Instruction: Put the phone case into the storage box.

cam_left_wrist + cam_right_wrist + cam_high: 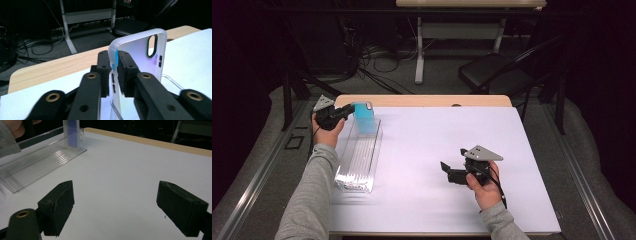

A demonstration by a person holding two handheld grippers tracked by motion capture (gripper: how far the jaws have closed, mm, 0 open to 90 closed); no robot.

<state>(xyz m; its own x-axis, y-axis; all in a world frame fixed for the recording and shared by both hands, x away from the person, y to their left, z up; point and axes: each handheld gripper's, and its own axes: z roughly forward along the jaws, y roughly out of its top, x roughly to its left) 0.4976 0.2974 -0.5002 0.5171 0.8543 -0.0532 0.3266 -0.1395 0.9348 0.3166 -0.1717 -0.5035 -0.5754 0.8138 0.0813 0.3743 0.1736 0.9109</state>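
Placement of a phone case [140, 57] into a clear slotted rack [358, 159]; 2 hand-held grippers over a white table [437, 150]. The left gripper [343, 113] pinches the near edge of the case, its pads on either side of the thin wall; the case stands upright at the far end of the rack, its lower edge down inside the tray. The right gripper [451, 172] hovers above bare tabletop well apart from the rack, jaws spread wide with nothing between them.

Step in hand, as judged: seating the case in a slot at the rack's far end, the grip not yet given up. The next move calls for the case to stand unaided, after which the pads part and the left gripper backs off without tipping it; whether its bottom edge sits fully in a groove cannot be told.

The high view gives the layout, rack along the table's left side, case as a blue upright. The left gripper view adds the frosted rim, camera cut-out and side-button slots. The right gripper view shows the ribbed rack floor [37, 162], the case [71, 133] standing upright in it and a sleeve [8, 140].
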